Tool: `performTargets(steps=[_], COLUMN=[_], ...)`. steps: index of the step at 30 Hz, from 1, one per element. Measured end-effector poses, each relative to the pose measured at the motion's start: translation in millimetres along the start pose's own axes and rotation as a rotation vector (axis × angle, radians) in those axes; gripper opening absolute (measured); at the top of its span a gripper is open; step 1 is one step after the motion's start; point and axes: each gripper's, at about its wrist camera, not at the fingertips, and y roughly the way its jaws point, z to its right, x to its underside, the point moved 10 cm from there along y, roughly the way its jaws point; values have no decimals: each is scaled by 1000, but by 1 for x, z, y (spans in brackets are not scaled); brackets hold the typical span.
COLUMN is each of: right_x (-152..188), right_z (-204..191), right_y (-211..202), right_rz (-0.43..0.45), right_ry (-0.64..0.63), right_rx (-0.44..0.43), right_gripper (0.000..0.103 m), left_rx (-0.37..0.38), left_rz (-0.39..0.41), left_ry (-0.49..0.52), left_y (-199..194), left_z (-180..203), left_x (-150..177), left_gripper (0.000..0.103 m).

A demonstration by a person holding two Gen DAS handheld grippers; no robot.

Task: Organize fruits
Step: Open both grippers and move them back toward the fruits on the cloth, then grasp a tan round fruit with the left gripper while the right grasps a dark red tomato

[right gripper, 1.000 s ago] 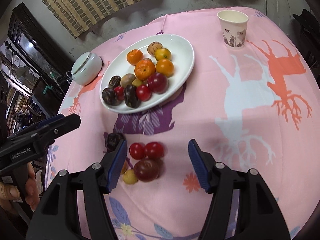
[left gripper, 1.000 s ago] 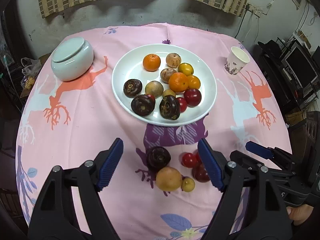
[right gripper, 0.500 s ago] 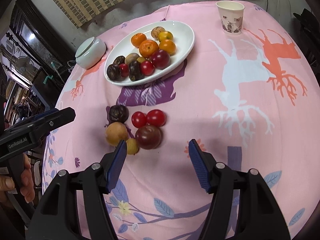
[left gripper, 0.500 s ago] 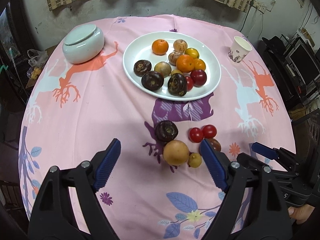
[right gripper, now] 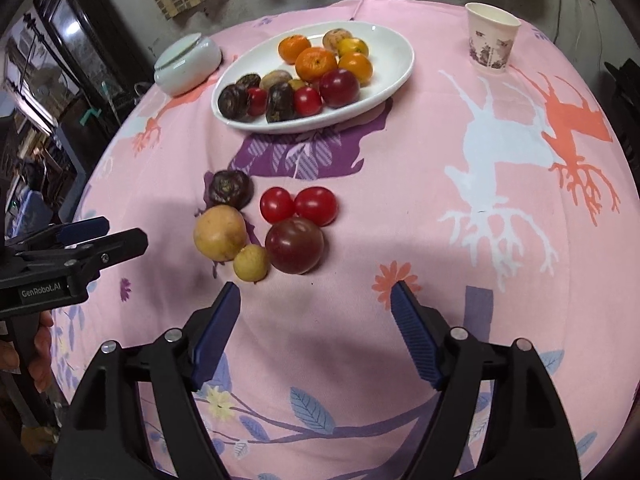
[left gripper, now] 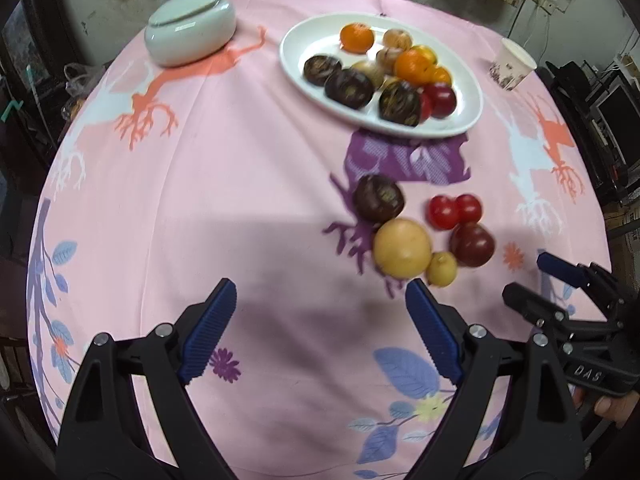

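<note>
A white oval plate [left gripper: 304,36] [right gripper: 396,64] at the back holds several oranges, dark purple fruits and red fruits. A loose cluster lies on the pink cloth nearer me: a dark purple fruit [left gripper: 379,198] [right gripper: 231,188], a big yellow fruit [left gripper: 402,247] [right gripper: 219,232], a small yellow fruit [left gripper: 441,269] [right gripper: 251,263], two red tomatoes [left gripper: 455,209] [right gripper: 298,205] and a dark red plum [left gripper: 472,244] [right gripper: 294,245]. My left gripper [left gripper: 320,312] is open and empty, left of and nearer than the cluster. My right gripper [right gripper: 316,312] is open and empty, just short of the plum.
A pale green lidded bowl [left gripper: 190,28] [right gripper: 186,60] stands at the back left. A paper cup [left gripper: 512,64] [right gripper: 491,38] stands at the back right. The round table's edge curves close behind the grippers. Dark furniture surrounds the table.
Both grippers have drawn back toward the near edge and risen, so the loose fruit now lies ahead of the fingers. Both stay open. No fruit has moved.
</note>
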Motion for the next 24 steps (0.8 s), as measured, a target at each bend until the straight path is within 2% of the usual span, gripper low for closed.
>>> performTargets(steps=[6, 12, 15, 16, 17, 19, 24], right_x=[0, -18, -25, -26, -25, -27, -30], right_z=[-4, -5, -7, -8, -9, -9, -12], right_y=[23, 32, 34, 36, 39, 46, 52], right_rz=[-30, -13, -4, -13, -27, -36, -35], right_ry=[-40, 17, 38, 40, 34, 43, 40], right_rx=[26, -23, -49, -60, -58, -62, -52], right_gripper=[78, 78, 71, 65, 54, 45, 40], left_rx=[23, 44, 50, 51, 53, 59, 73], left_rz=[-59, -75, -82, -83, -83, -85, -83], left_ry=[-40, -71, -70, -69, -68, -66, -49], left_y=[18, 25, 27, 28, 28, 29, 30], left_z=[-16, -22, -21, -22, -21, -20, -10], left_x=[22, 24, 23, 23, 22, 21, 16], left_gripper=[88, 88, 88, 88, 88, 88, 88])
